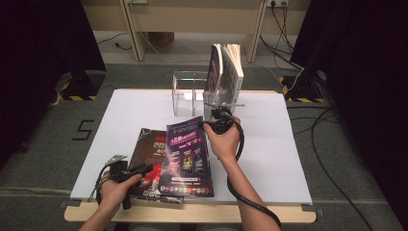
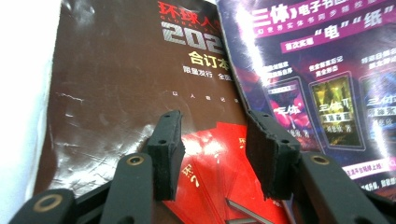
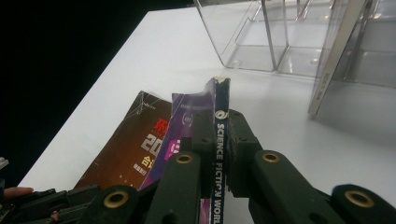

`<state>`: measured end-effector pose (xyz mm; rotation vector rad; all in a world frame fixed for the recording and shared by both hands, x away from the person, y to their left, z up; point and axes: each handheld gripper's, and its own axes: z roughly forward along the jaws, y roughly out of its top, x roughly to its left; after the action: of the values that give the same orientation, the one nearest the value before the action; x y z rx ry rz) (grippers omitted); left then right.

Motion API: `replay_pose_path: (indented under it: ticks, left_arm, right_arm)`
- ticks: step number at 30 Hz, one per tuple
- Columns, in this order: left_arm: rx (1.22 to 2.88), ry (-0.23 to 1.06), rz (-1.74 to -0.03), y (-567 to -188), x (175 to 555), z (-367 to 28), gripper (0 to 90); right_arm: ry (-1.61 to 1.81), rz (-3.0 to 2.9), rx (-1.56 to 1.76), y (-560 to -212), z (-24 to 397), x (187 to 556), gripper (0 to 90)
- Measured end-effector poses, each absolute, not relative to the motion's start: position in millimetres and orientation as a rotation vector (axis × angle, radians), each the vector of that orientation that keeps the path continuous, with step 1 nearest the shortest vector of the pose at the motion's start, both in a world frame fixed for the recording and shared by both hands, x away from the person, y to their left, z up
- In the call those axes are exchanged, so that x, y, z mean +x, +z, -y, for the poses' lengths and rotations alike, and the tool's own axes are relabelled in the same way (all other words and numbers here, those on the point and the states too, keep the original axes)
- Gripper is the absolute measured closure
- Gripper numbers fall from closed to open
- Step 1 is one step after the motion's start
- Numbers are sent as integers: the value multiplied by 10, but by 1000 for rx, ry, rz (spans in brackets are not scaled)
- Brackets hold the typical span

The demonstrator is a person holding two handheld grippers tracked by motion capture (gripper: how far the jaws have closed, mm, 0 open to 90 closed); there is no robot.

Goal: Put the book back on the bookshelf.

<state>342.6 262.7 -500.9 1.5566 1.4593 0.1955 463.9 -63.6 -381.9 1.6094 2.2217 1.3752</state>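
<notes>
Right tongs (image 3: 215, 154) clamp glossy purple magazine (image 3: 219, 140) spine | clear rack (image 3: 261, 42) rigid

The purple magazine (image 3: 217, 140) hides part of the brown magazine (image 3: 135, 149) left of the fingers (image 3: 238, 154); its lower spine is cut off.

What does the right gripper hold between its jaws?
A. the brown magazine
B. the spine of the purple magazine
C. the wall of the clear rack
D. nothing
B: in the right gripper view, the right gripper has its pads pressed on the spine of the purple magazine.
</notes>
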Motion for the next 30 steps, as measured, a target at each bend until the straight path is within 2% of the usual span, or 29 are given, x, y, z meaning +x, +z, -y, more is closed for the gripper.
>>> replay_pose_path:
  ticks: [18, 30]
  left_arm:
    - [1565, 225, -1458, -4984, 3427, -2618, 488]
    - [1572, 222, -1454, -4992, 3430, -2609, 491]
  right_arm:
    - [1356, -2095, 1482, -3503, 707, 4566, 845]
    - [1360, -2035, 1470, -3367, 761, 4554, 846]
